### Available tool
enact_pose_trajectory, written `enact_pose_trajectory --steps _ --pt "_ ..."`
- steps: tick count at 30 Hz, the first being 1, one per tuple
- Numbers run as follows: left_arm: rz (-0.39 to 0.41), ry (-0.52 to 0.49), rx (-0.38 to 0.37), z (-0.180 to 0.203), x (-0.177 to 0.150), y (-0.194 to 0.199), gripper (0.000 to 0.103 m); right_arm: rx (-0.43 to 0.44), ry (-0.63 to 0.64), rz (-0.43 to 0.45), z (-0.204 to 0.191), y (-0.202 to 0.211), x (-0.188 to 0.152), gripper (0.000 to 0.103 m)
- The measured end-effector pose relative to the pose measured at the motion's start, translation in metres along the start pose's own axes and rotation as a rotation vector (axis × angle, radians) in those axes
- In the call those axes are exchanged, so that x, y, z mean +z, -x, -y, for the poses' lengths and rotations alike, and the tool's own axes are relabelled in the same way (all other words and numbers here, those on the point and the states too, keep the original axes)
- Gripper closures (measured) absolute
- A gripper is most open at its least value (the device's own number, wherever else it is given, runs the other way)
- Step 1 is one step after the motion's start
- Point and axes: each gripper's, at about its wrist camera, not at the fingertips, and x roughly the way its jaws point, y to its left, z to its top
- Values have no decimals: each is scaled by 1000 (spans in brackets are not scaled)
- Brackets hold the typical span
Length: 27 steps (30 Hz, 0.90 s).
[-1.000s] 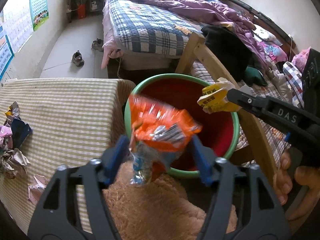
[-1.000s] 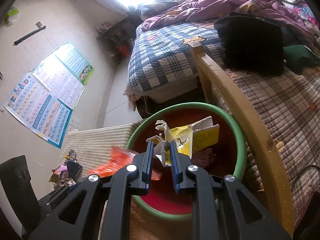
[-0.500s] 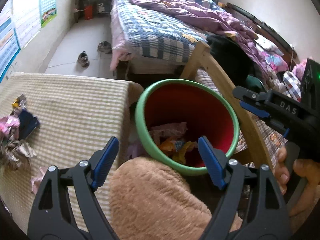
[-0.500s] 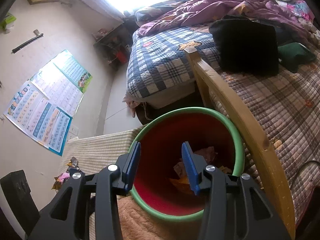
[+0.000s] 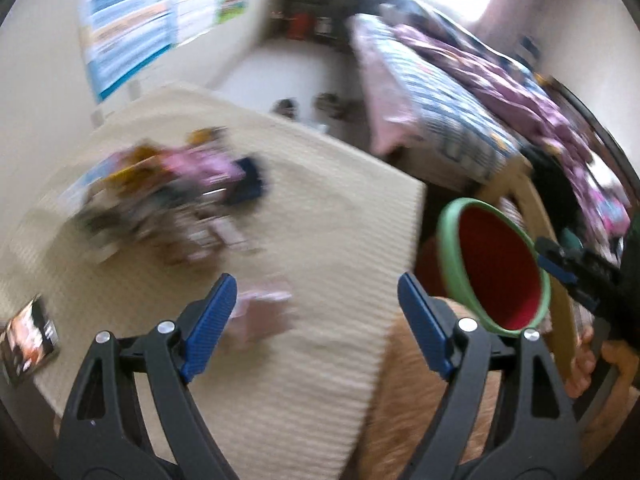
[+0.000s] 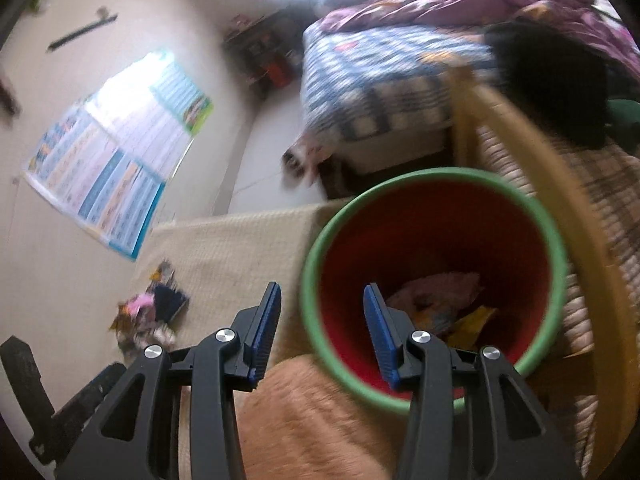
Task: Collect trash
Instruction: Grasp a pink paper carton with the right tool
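— Swung away from the bin (image 5: 496,268) and round over the table (image 5: 328,208), that left hand-held gripper (image 5: 316,320); orange wrapper gone from between its blue pads, jaws wide and empty.

— And the right hand-held gripper (image 6: 320,332)?

— Partly open, nothing between the pads; just been opening, yellow carton let go. Hangs at the near rim of the bin, one pad over the red inside. Dropped scraps (image 6: 436,304) lying at the bottom.

— Where's the rest of the trash?

— Heaped on the far left of the table: trash pile (image 5: 168,196), pink, dark blue and crumpled foil, badly blurred. Also one pink scrap (image 5: 264,312) just ahead of the left pads, nearest of all. Dark packet (image 5: 28,344) at the table's near left edge.

— Best way to go about it?

— Probably take the pink scrap first. Keep jaws wide, come down straddling it, close only once both pads sit either side. Flat paper likely slips, so pinch a raised fold. Steady first; too much blur to aim well.
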Motion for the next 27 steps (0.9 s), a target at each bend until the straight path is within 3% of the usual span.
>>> enact_pose_trajectory --steps 2,6,13,16,22,23,24,27 --pt "6 49 43 -25 -5 6 23 31 56 -55 -23 -15 -7 59" --pt "11 128 112 -68 -19 16 23 103 167 -162 -73 -44 -25 48" --pt "5 215 138 -104 -35 23 23 220 368 -348 -164 -100 -67 29" --pt "9 226 132 -110 -38 25 23 210 424 -400 -190 -122 -88 29" --pt "15 261 132 -125 -45 29 23 150 504 -418 -216 -150 -111 30" --pt "12 269 133 -127 -46 28 23 138 513 -417 -217 -153 -113 34" --pt "9 278 132 -130 -47 27 23 128 522 -422 -218 -156 -113 48" --pt "2 287 134 -132 -49 24 23 155 528 -416 -218 -153 -111 58"
